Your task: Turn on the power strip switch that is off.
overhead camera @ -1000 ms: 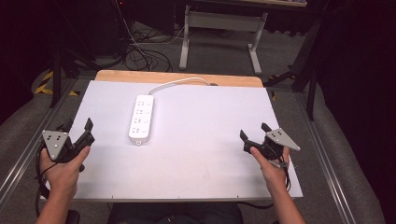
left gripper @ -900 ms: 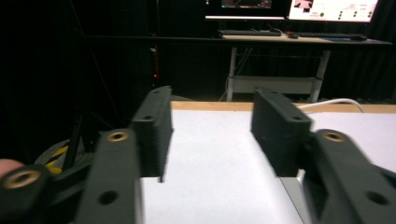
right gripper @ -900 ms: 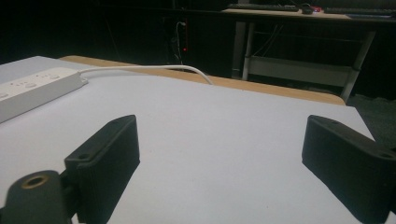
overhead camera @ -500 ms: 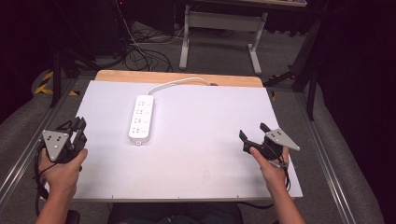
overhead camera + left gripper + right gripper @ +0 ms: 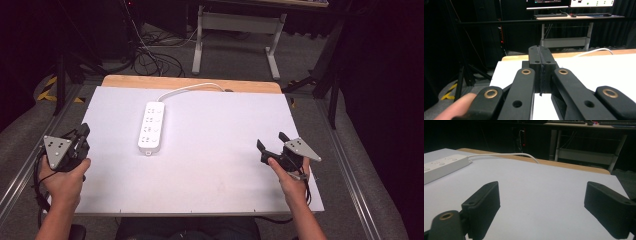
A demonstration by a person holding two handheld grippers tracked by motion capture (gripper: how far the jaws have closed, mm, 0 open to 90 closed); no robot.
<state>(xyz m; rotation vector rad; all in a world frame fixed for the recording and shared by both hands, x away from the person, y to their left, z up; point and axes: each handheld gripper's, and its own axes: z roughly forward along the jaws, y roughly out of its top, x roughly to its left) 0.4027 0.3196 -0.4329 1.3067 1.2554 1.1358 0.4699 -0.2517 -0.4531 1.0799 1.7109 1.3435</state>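
Note:
A white power strip (image 5: 151,126) lies lengthwise on the white tabletop (image 5: 215,170), left of centre, and its white cable (image 5: 190,87) runs off over the far edge. My left gripper (image 5: 83,134) hovers at the table's left edge, and in the left gripper view its jaws (image 5: 540,56) are pressed together on nothing. My right gripper (image 5: 271,141) is near the right front of the table. Its jaws stand apart and have just been closing a little, with only bare table between them (image 5: 542,195). The power strip (image 5: 441,167) lies far to its left.
A wooden strip (image 5: 240,86) edges the far side of the table. Metal rails (image 5: 350,165) run along both sides. Behind it are a desk frame (image 5: 235,22) and tangled floor cables (image 5: 150,57). The surroundings are dark.
The left gripper's jaws have closed from wide apart to fully together. The right gripper's jaws have narrowed slightly. Both hands have stayed in place, and the power strip has not moved.

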